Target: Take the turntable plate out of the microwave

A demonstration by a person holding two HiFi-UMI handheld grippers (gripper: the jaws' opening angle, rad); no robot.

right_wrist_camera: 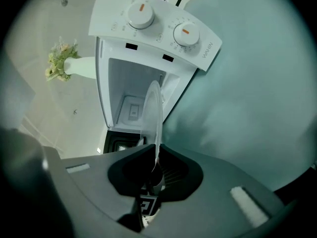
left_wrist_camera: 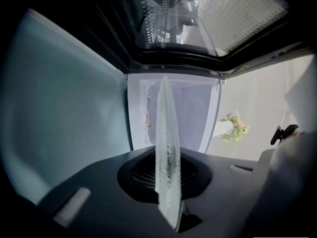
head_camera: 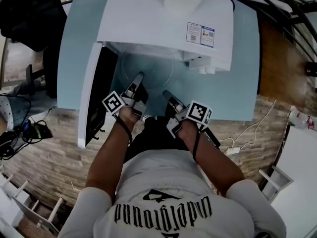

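The clear glass turntable plate [head_camera: 152, 83] hangs level over the pale blue table, just outside the mouth of the white microwave [head_camera: 163, 19]. Both grippers hold its near rim. My left gripper [head_camera: 137, 78] is shut on the plate's left part; in the left gripper view the plate [left_wrist_camera: 166, 148] shows edge-on between the jaws of this gripper [left_wrist_camera: 167, 185]. My right gripper [head_camera: 167, 94] is shut on the right part. In the right gripper view the plate [right_wrist_camera: 152, 118] runs edge-on from the jaws of that gripper [right_wrist_camera: 154, 170] towards the open cavity [right_wrist_camera: 130, 98].
The microwave door [head_camera: 96, 93] stands open to the left, its mesh window [left_wrist_camera: 208, 14] close over the left gripper. The blue table [head_camera: 242, 83] carries the microwave. A vase with flowers [right_wrist_camera: 62, 63] stands behind. On the floor lie a power strip [head_camera: 233, 150] and cables.
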